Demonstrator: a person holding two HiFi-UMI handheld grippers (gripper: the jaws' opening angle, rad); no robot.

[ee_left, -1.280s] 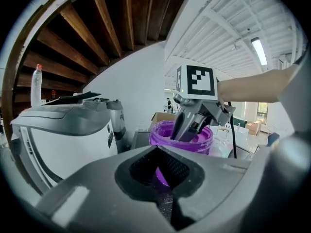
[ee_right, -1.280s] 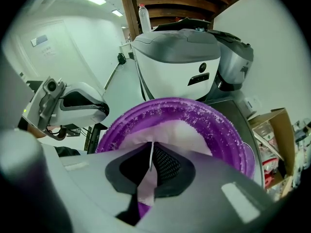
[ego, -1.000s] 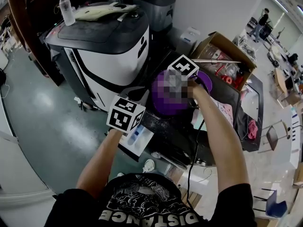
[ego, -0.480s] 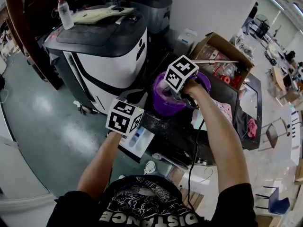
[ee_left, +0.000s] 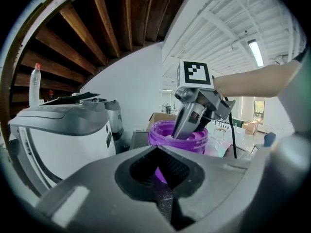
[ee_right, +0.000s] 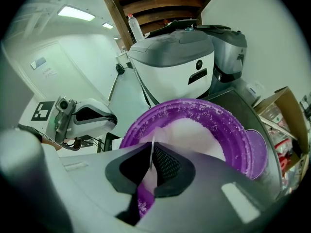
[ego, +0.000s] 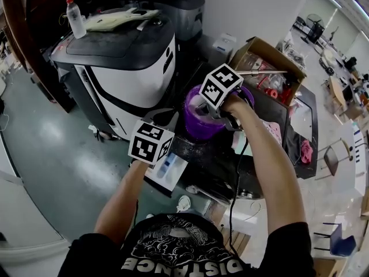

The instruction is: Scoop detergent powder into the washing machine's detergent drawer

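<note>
1. The right tool (ee_right: 153,161) is gripping the thin white scoop (ee_right: 148,181) between its closed jaws and is dipping it into the purple tub (ee_right: 233,125), which is sitting on the dark speckled table (ego: 190,149) just beside the washing machine (ego: 127,62).
2. The detergent powder (ee_right: 194,135) is lying heaped inside that tub, reaching well up its wall (grains are clinging to the rim too).
3. The left tool (ee_left: 160,174) is hovering low in front of the tub with its jaws drawn together and nothing between them.
4. What looks like the pulled-out detergent drawer (ego: 167,167) is showing white and blue below the left tool, near the machine's front (I am judging this from the head view only).
5. The step in hand appears to be loading the scoop: the bowl is going into the powder, and none is in the drawer yet as far as I can see.
6. The next move is calling for lifting the scoop level, carrying it across past the left tool, and tipping it over the drawer without spilling.
</note>
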